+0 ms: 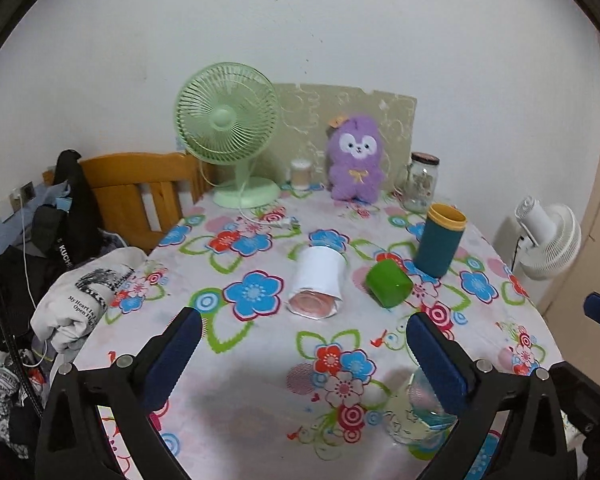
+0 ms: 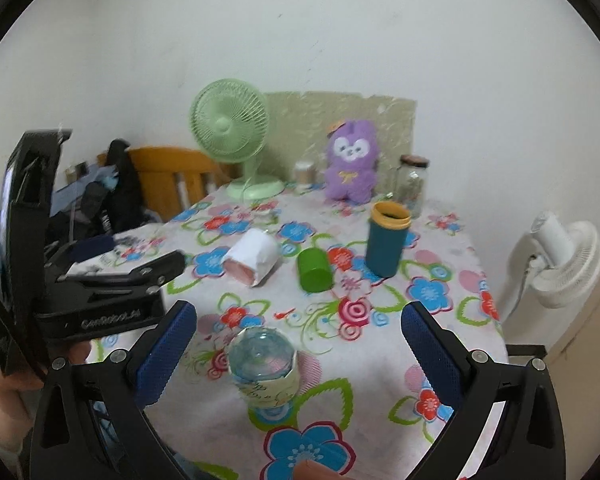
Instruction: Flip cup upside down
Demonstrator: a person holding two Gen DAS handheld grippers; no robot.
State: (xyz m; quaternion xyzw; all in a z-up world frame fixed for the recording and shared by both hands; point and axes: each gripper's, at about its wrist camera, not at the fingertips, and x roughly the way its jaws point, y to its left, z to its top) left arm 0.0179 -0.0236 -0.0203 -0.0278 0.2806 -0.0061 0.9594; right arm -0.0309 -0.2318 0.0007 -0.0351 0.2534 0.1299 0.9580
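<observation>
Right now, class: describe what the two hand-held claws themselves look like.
Each claw, left claw and right claw, has two black plastic arms with silver screws, ending in textured blue pads. Seen from the right camera, the left unit's black body carries white lettering.

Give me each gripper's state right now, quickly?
Left gripper: open, holding nothing, above the floral tablecloth.
Right gripper: open, holding nothing; the clear glass cup stands between its blue fingers, untouched.

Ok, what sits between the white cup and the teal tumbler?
The green cup, on its side, apart from both the white cup and teal tumbler. Both wrist views show it.
</observation>
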